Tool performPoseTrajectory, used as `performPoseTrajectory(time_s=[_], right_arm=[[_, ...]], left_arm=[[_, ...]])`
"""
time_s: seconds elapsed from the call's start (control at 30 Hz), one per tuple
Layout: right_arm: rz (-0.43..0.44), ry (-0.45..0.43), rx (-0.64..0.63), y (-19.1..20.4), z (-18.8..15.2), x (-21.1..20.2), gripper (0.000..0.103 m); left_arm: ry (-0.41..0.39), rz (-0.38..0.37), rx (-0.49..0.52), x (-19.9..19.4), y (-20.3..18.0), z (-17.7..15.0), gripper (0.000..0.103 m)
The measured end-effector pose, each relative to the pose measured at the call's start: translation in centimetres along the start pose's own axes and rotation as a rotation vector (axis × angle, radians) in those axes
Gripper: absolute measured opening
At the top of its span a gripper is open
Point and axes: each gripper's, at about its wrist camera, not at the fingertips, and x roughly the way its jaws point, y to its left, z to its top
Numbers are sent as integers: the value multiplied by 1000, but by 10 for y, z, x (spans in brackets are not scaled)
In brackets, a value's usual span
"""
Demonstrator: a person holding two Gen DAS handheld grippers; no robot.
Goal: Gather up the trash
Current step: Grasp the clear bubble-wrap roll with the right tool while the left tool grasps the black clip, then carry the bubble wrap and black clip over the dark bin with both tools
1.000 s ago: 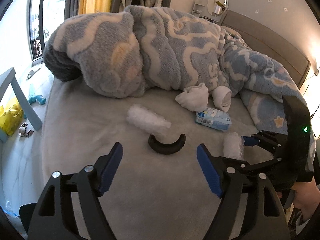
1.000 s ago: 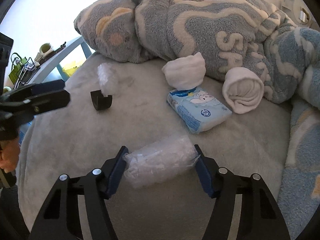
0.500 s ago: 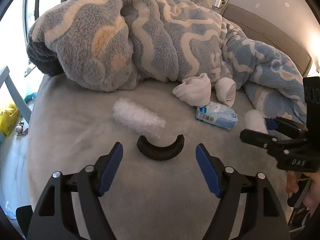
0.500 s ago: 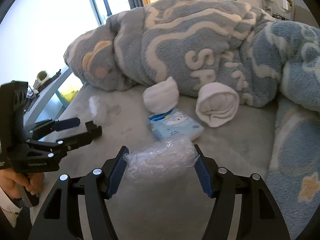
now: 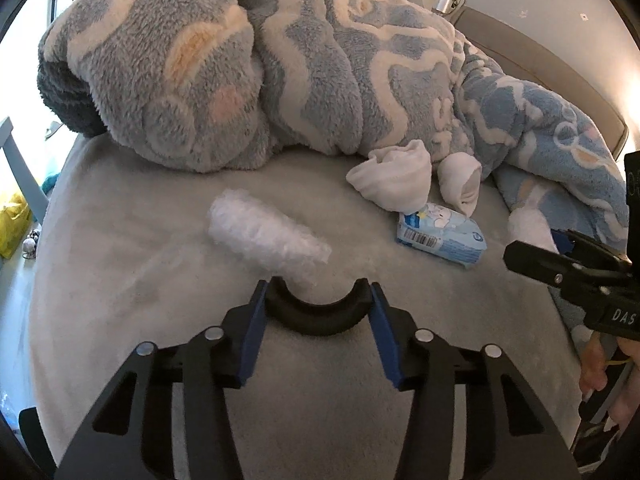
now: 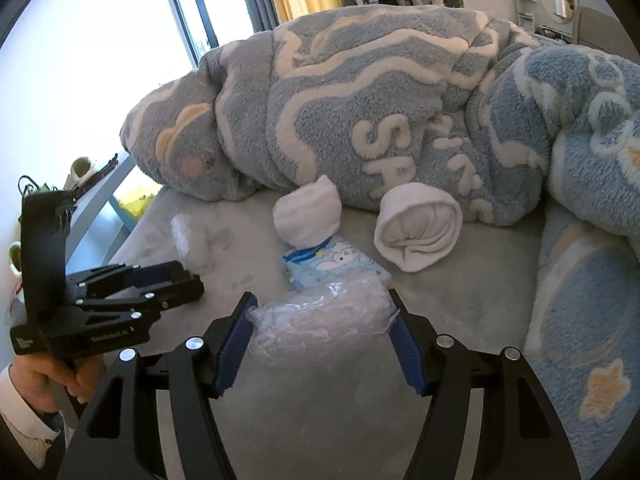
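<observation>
The left gripper (image 5: 316, 312) has just been closing, and its blue pads now press on the two ends of a black arc (image 5: 316, 316), a thick, matte, half-ring piece that curves toward the camera with its tips pointing away. It lies on the grey bed (image 5: 140, 280), near the front of the left wrist view.

Just beyond the arc, touching its far side, lies a wrap roll (image 5: 266, 236): a crumpled, whitish, translucent bundle of plastic, set at a slant from far left to near right.

The right gripper (image 6: 322, 320) is clamped on a second plastic wad (image 6: 324, 312), clear and crinkled with pale bluish folds, which fills the gap between the pads from side to side.

Behind that wad is a light blue tissue pack (image 6: 340, 262) with a cartoon print; in the left wrist view its barcode end shows. Two rolled white socks (image 6: 418, 230) lie just beyond the pack, against a fluffy blue-and-cream blanket (image 6: 360, 92) heaped across the far side of the bed.
</observation>
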Motion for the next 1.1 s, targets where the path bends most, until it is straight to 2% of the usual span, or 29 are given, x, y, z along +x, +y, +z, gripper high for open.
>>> performPoseTrajectory(time_s=[0.33,0.6,1.1], right_arm=[[-16,-38,21,9,7,-7,66],[-5,-55,26,32,16,-7,66],[60,-27,-17,87,4,-3,66]], left_arm=[[-9,-9,-20,-15,6,-6,49],[-8,-2,-13,-33,14,-15,49],[-67,71,-59,-98,50,-37,50]])
